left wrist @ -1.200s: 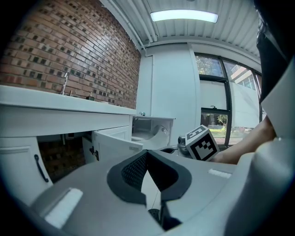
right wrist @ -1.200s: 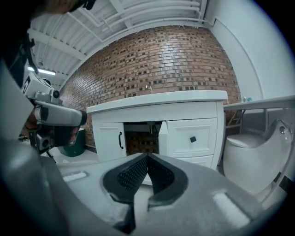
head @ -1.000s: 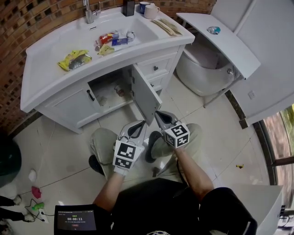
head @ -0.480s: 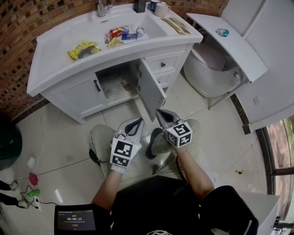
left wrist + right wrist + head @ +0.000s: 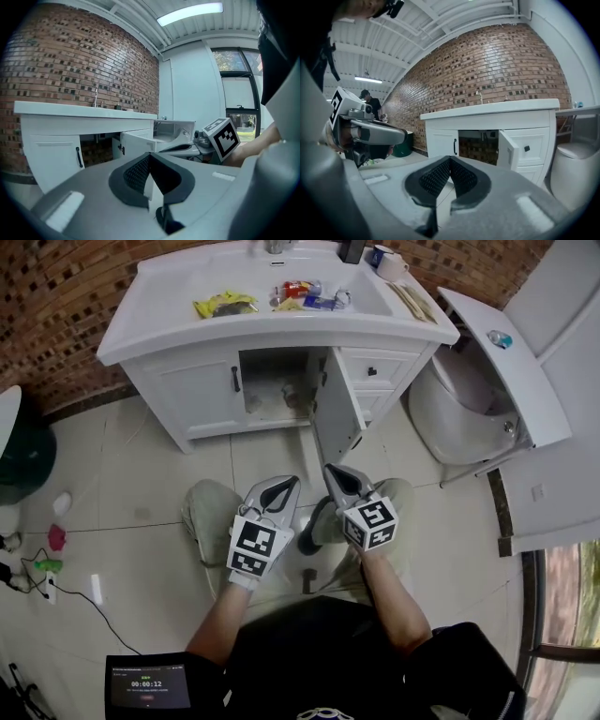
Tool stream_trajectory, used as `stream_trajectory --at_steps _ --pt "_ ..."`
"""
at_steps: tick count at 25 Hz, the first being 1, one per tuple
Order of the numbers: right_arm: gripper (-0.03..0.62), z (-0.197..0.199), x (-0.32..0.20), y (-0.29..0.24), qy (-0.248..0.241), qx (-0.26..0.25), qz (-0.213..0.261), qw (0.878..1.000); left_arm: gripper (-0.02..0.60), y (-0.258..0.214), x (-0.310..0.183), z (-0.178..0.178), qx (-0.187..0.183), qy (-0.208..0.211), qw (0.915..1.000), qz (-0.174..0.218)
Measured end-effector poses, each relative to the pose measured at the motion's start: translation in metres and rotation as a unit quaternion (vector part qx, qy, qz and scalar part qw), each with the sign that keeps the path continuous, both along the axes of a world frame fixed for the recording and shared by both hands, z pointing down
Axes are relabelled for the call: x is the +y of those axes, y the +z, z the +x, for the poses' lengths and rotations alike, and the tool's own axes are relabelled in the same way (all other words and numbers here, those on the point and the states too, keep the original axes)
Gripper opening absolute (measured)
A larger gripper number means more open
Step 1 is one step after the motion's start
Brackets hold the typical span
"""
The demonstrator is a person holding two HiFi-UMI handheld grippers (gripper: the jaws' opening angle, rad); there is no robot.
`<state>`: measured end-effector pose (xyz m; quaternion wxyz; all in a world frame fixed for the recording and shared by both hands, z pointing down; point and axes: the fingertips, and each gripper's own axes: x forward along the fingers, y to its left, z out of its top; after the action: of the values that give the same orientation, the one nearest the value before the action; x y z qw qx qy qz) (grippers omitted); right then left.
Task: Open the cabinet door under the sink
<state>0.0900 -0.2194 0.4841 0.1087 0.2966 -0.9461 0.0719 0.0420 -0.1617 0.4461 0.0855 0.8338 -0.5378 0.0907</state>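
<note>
The white vanity cabinet (image 5: 197, 390) stands against the brick wall under the sink (image 5: 375, 298). Its right door (image 5: 336, 418) hangs wide open and shows a dark inside; the left door (image 5: 202, 395), with a black handle, is closed. Both grippers hover over the person's knees, well short of the cabinet. My left gripper (image 5: 288, 484) is shut and holds nothing, and my right gripper (image 5: 330, 471) is shut and empty too. The open door (image 5: 136, 143) also shows beyond the left gripper (image 5: 150, 155). It appears again as the open door (image 5: 507, 149) past the right gripper (image 5: 450, 159).
A toilet (image 5: 464, 418) and a white panel (image 5: 511, 371) stand right of the cabinet. Two drawers (image 5: 380, 371) sit beside the open door. Packets (image 5: 223, 304) and a mug (image 5: 386, 261) lie on the counter. A dark bin (image 5: 19, 456), cables and small items lie at the left.
The head view has swung, so the cabinet now sits higher and more central. Both grippers stay shut and have drifted slightly away from it. The door stays open.
</note>
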Motion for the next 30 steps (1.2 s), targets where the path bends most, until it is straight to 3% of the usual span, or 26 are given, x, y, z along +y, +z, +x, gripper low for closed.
stream_trajectory --at_steps 5,15,24,30 --pt "-0.009 0.0 0.029 -0.005 -0.034 -0.001 0.007 0.999 0.015 0.004 0.034 0.004 -0.002 -0.027 0.9996 -0.004" --pt "-0.009 0.023 0.104 -0.012 -0.05 -0.021 -0.004 0.999 0.015 0.0 0.104 0.019 0.028 -0.063 0.9976 -0.003" --pt "-0.009 0.032 0.174 -0.015 -0.082 -0.006 0.01 0.997 0.015 -0.003 0.149 0.048 0.027 -0.048 0.9985 0.007" --pt "-0.009 0.018 0.19 -0.02 -0.098 0.002 0.023 0.995 0.015 -0.013 0.152 0.034 0.035 -0.057 0.9974 0.027"
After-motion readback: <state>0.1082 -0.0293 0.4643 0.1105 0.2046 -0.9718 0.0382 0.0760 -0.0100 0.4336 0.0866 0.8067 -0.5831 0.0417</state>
